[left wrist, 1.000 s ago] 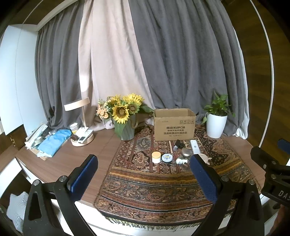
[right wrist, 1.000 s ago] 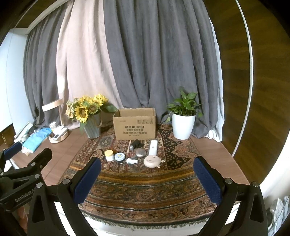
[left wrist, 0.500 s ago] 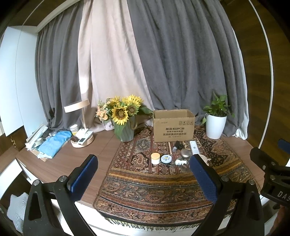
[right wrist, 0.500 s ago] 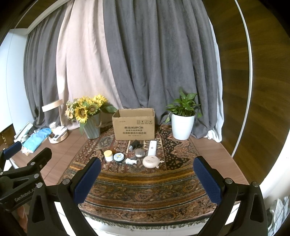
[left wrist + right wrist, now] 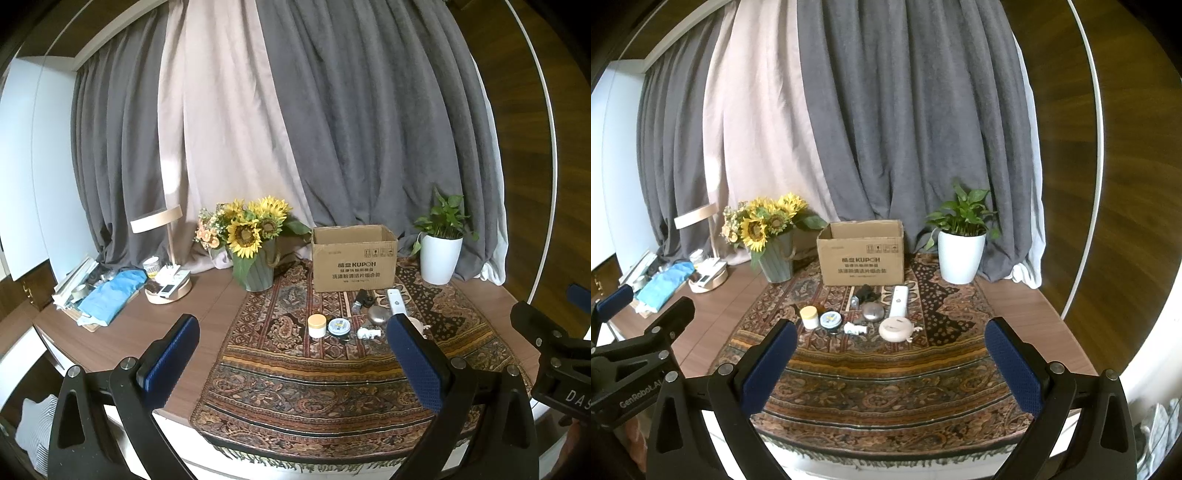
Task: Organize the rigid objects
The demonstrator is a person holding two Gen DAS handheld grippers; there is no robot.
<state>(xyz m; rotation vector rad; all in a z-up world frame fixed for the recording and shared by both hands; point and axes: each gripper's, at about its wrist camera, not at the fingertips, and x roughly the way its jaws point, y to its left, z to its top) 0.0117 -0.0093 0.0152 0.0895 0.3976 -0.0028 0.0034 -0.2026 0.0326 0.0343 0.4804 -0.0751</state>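
Tools first: my left tool (image 5: 291, 354) hangs over the near edge of the surface (image 5: 207, 295) with its blue pads spread wide and nothing between them, and my right tool (image 5: 890, 354) sits the same way, spread wide and empty, just to its right. Both look far along the patterned rug (image 5: 886, 376) that drapes over the near edge. The rigid items lie in a loose cluster on the rug's middle, well apart from both tools: a small cream jar (image 5: 809, 316) at the left, a round tin (image 5: 830, 319) just beside it, a small white piece (image 5: 855, 328) near that, a metal puck (image 5: 873, 312), a round beige disc (image 5: 896, 329) nearest my right tool, a white remote (image 5: 899, 300) lying lengthwise behind the disc, and a dark item (image 5: 865, 291) I cannot make out close to the box. The open cardboard box (image 5: 862, 254) stands upright at the far side of the rug, between a vase of sunflowers (image 5: 768, 236) on the left and a white potted plant (image 5: 962, 251) on the right. Far left on the bare wood sit a lamp (image 5: 162, 254) and a blue cloth (image 5: 107, 295). Grey and pale curtains (image 5: 871, 122) close off the back.
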